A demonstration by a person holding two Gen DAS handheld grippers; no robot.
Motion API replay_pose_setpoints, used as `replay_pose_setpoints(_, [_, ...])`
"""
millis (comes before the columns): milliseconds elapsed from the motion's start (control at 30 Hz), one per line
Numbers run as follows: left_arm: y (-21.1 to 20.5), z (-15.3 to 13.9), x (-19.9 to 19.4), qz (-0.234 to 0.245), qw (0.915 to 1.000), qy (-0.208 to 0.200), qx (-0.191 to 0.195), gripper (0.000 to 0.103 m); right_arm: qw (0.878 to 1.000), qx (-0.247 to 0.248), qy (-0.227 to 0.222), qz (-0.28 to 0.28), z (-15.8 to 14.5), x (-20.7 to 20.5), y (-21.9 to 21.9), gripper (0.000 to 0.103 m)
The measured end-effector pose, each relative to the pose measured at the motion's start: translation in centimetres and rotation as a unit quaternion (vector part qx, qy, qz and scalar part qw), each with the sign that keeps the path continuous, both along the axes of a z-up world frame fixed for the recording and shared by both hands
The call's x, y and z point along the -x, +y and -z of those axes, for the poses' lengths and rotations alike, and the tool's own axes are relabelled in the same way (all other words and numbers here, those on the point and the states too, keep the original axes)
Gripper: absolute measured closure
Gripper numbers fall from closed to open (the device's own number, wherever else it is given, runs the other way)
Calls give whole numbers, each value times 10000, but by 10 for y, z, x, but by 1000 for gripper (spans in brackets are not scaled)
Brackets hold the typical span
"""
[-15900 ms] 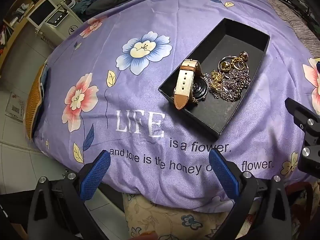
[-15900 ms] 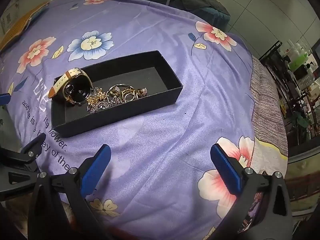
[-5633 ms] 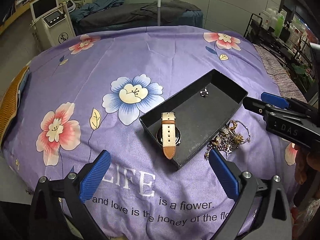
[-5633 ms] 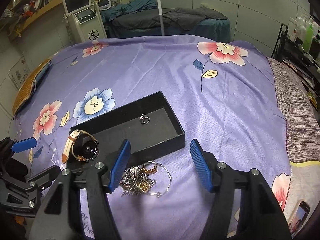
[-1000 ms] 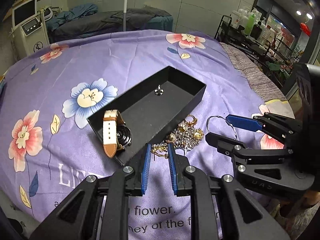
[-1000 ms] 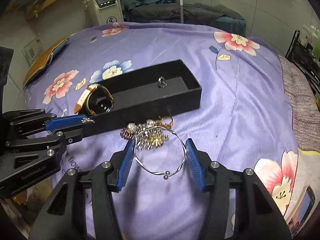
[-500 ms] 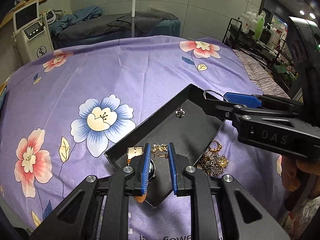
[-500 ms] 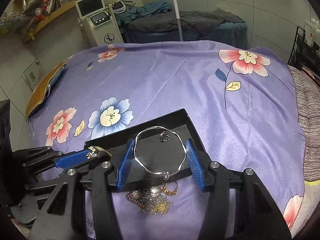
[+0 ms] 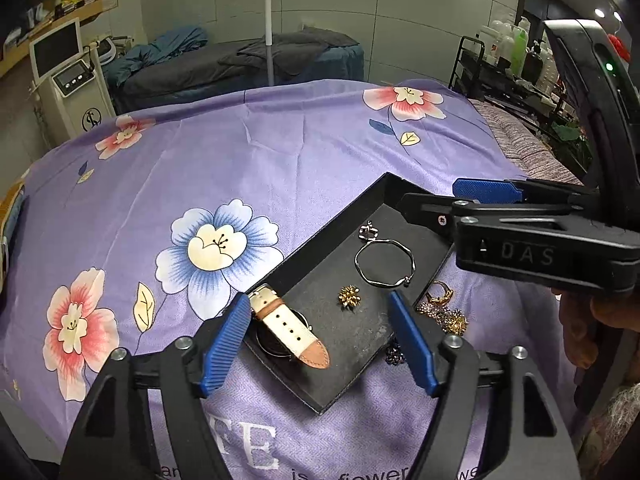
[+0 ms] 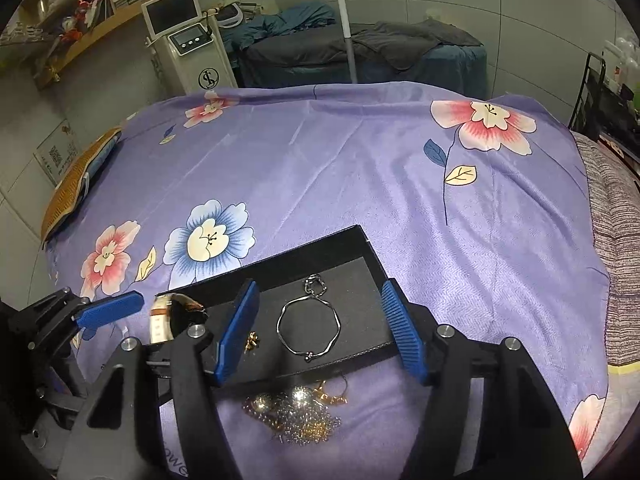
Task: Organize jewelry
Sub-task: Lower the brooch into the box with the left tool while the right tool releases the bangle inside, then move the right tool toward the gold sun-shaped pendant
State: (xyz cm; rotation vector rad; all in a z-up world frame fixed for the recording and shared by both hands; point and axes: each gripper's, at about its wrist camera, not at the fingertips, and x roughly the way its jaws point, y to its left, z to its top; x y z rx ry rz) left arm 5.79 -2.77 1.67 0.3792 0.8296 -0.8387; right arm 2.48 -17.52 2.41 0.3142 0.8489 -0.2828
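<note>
A black tray [image 9: 320, 240] [image 10: 320, 246] lies on the purple bedspread. In it are a watch with a cream strap [image 9: 290, 326] [image 10: 162, 320], a small gold flower piece [image 9: 349, 295] [image 10: 251, 340], a silver bangle [image 9: 385, 258] [image 10: 309, 330] and a small silver ring [image 9: 369, 231] [image 10: 316, 283]. A heap of gold and silver chains [image 9: 442, 314] [image 10: 300, 412] lies on the cloth beside the tray. My left gripper [image 9: 320, 340] is open and empty above the tray's near end. My right gripper [image 10: 320, 332] is open and empty above the bangle.
The purple flowered bedspread [image 9: 240, 152] covers the whole surface and drops off at its edges. A white machine with a screen [image 10: 188, 40] stands behind the bed. A dark couch [image 10: 360, 52] and a shelf rack of bottles [image 9: 504, 64] stand beyond it.
Both grippers have opened. The left has let go of the gold flower piece and the right has let go of the silver bangle; both pieces now lie in the tray.
</note>
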Motion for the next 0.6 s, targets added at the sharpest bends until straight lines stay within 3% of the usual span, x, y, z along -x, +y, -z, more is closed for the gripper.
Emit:
replay_pose_setpoints(133, [5, -3, 6, 50, 9999, -90, -10, 9, 9997, -185, 18, 165, 1, 9, -7, 39])
replay_pose_setpoints(600, [27, 0, 36, 212, 9996, 191, 39, 6, 9975, -417, 319, 474, 23, 66, -3, 39])
